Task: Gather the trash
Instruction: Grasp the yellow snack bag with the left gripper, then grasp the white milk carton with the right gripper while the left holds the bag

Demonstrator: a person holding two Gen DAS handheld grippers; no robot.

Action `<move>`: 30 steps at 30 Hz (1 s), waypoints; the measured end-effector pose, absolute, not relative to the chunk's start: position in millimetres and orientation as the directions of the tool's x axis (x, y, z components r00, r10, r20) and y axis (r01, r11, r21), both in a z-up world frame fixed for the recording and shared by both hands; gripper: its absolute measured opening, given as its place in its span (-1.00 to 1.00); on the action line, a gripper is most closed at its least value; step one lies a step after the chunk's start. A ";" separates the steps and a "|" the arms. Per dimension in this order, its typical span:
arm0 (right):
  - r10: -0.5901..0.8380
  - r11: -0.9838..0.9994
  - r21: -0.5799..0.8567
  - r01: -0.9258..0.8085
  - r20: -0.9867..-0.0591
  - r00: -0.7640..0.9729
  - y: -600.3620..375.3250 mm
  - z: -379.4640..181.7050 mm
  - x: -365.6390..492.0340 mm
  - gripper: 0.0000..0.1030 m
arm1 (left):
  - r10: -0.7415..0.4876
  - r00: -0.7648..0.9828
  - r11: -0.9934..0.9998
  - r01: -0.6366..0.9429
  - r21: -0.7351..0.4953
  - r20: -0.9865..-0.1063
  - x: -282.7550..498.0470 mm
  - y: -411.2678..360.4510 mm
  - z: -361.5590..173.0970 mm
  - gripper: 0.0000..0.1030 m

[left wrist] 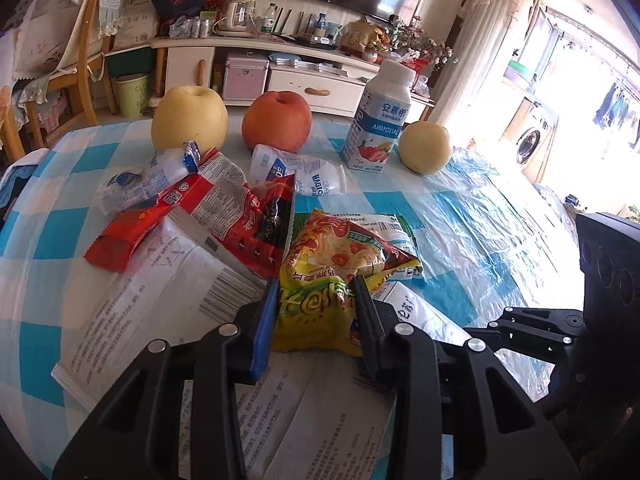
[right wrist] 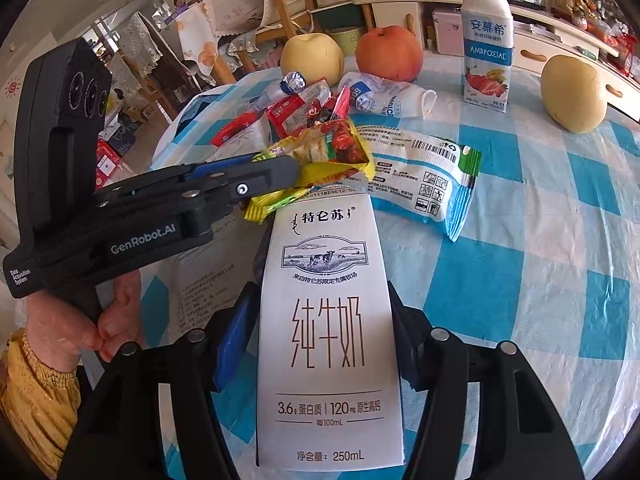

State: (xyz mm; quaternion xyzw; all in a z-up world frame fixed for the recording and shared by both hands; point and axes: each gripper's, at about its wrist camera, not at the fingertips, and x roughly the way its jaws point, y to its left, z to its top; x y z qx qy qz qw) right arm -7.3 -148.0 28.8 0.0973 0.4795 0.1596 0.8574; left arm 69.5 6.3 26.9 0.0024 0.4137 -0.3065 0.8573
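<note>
You're clamping the yellow wrapper (left wrist: 320, 300) in the left gripper (left wrist: 316, 304) | right gripper (right wrist: 324, 320) is grasping the milk carton (right wrist: 328, 320) | lift slowly, keeping both squeezes firm.

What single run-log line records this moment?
step: gathering trash | left gripper: shut on yellow snack wrapper | right gripper: shut on white milk carton | fruit: untouched

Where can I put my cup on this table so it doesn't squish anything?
Put it on the bare blue-checked tablecloth, right of the white-blue wrapper and in front of the small yellow pear. The wrapper heap around the yellow snack bag is crowded.
</note>
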 end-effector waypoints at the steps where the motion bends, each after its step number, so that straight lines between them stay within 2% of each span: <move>1: 0.361 0.932 0.319 -0.171 -0.790 0.496 -149.9 29.7 -7.9 0.18 | -0.524 0.473 0.814 0.521 -0.255 -0.708 67.5 8.7 28.2 -0.28; 17: 0.351 0.925 0.368 -0.091 -0.741 0.573 -163.5 42.0 -14.9 0.15 | -0.508 0.539 0.853 0.421 -0.308 -0.672 17.7 62.0 45.4 -0.31; 27: 0.341 0.923 0.378 -0.070 -0.721 0.603 -152.6 42.4 -23.5 0.15 | -0.468 0.589 0.883 0.328 -0.335 -0.658 -21.2 89.1 48.8 -0.31; 30: 0.330 0.927 0.369 -0.067 -0.720 0.611 -144.9 41.8 -27.3 0.16 | -0.429 0.613 0.903 0.304 -0.303 -0.664 -29.0 95.5 49.7 -0.31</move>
